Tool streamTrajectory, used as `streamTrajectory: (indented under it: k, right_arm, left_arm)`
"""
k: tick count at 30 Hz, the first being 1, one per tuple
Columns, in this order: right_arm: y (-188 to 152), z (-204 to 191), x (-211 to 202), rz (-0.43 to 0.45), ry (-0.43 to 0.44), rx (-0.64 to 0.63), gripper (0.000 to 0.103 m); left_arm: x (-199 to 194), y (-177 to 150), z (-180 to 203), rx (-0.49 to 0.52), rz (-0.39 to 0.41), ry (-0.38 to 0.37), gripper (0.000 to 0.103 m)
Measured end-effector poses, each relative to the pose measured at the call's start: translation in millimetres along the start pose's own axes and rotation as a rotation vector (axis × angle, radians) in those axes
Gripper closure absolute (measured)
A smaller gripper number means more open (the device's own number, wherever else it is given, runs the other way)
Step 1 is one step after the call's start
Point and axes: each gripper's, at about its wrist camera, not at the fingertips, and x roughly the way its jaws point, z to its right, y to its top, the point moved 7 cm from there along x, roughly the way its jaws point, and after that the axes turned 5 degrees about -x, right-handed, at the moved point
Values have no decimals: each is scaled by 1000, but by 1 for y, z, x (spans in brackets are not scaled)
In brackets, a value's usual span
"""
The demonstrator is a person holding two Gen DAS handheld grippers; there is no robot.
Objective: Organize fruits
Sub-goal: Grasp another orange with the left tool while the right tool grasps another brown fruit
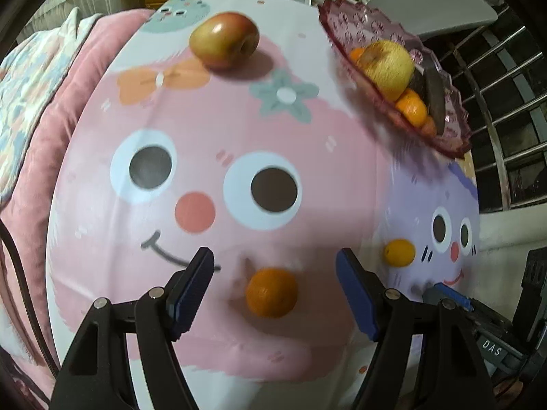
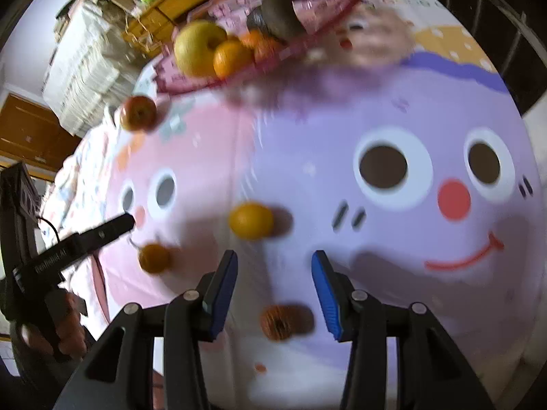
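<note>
My left gripper points down at the cartoon tablecloth. It is open, with an orange lying between its fingers, clear of both pads. A yellower orange lies to the right. My right gripper is also open over a darker orange on the cloth, with neither pad pressing on it. The yellower orange sits just ahead of it. A red apple rests at the far side. The pink glass fruit plate holds a yellow apple, oranges and a dark fruit.
A pink quilt lies left of the table. A metal window grille runs along the right. Wooden cabinets and stacked papers stand behind. A person's hand holds the left gripper at the left of the right wrist view.
</note>
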Motion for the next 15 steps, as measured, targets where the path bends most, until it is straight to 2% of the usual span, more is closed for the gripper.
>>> streamTrajectory:
  k: [9, 15]
  right_arm:
    - [-45, -1, 3, -100, -44, -8, 58]
    - [-49, -6, 6, -94, -73, -35, 58]
  left_arm:
    - [9, -20, -4, 10, -64, -9, 31]
    - [17, -27, 2, 26, -90, -24, 32]
